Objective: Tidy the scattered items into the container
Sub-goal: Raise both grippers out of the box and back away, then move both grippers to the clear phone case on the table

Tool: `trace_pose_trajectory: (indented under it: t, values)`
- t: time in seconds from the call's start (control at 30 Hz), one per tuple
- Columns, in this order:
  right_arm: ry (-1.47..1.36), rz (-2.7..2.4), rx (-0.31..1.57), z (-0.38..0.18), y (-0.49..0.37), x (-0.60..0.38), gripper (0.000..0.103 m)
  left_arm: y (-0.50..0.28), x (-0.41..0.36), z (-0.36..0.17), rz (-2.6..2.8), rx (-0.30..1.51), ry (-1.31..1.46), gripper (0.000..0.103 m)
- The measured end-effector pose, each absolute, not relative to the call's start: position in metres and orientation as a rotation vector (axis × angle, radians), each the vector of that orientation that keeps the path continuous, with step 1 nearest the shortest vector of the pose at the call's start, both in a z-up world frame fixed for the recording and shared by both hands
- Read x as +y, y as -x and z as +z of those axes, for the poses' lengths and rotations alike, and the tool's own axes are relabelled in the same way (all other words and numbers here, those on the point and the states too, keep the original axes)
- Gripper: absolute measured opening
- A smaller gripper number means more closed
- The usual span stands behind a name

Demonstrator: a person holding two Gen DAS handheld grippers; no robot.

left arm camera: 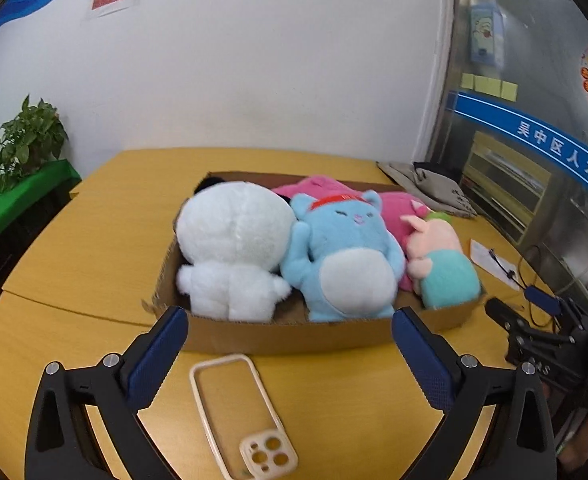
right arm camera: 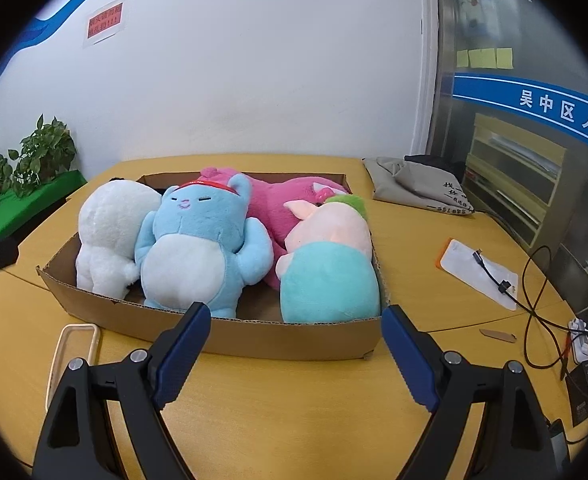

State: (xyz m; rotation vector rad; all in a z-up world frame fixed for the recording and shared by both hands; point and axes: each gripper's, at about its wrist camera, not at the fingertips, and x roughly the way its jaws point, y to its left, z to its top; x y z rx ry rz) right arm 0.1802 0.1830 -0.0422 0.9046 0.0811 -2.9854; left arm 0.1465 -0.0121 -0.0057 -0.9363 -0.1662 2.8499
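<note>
A shallow cardboard box (left arm camera: 278, 334) (right arm camera: 278, 338) on the yellow table holds a white plush (left arm camera: 234, 248) (right arm camera: 110, 232), a blue plush (left arm camera: 345, 252) (right arm camera: 202, 240), a pink plush (left arm camera: 401, 208) (right arm camera: 290, 200) and a pink pig plush in a teal outfit (left arm camera: 441, 264) (right arm camera: 329, 268). My left gripper (left arm camera: 290, 320) is open and empty in front of the box. My right gripper (right arm camera: 295, 318) is open and empty just before the box's front wall. A cream phone case (left arm camera: 240, 412) (right arm camera: 72, 356) lies on the table under the left gripper.
A grey cloth bag (left arm camera: 429, 188) (right arm camera: 417, 184) lies at the back right. A white packet with a black cable (right arm camera: 481, 272) (left arm camera: 493, 264) lies on the right. Black wires and a power strip (right arm camera: 581, 340) sit at the right edge. Plants (left arm camera: 26, 140) stand at left.
</note>
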Motion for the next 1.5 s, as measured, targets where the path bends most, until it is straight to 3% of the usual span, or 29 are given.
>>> trace_pose_trajectory:
  t: [0.33,0.63,0.83,0.93,1.03,1.07,1.27,1.5]
  values:
    - [-0.950,-2.904,0.037,-0.052,-0.196,0.168,0.087,-0.167,-0.046,-0.043,2.727,-0.195,1.084,0.103]
    - [-1.144,-2.504,0.056,-0.116,-0.186,0.070,0.087,-0.132,-0.098,-0.108,2.596,-0.359,1.349,0.101]
    - [-1.259,-2.411,0.100,-0.150,-0.180,0.018,0.084,-0.111,-0.105,-0.145,2.502,-0.430,1.504,0.077]
    - [-1.257,-2.386,0.140,-0.155,-0.182,0.003,0.084,-0.112,-0.099,-0.146,2.503,-0.380,1.492,0.069]
    - [-1.235,-2.342,0.157,-0.158,-0.190,-0.009,0.084,-0.111,-0.098,-0.148,2.466,-0.393,1.483,0.041]
    - [-1.228,-2.327,0.163,-0.159,-0.192,-0.013,0.084,-0.111,-0.100,-0.150,2.447,-0.414,1.490,0.026]
    - [-1.198,-2.300,0.205,-0.160,-0.190,-0.028,0.084,-0.110,-0.105,-0.149,2.405,-0.441,1.495,0.023]
    - [-1.211,-2.229,0.260,-0.157,-0.178,0.006,0.081,-0.120,-0.097,-0.126,2.398,-0.279,1.424,0.024]
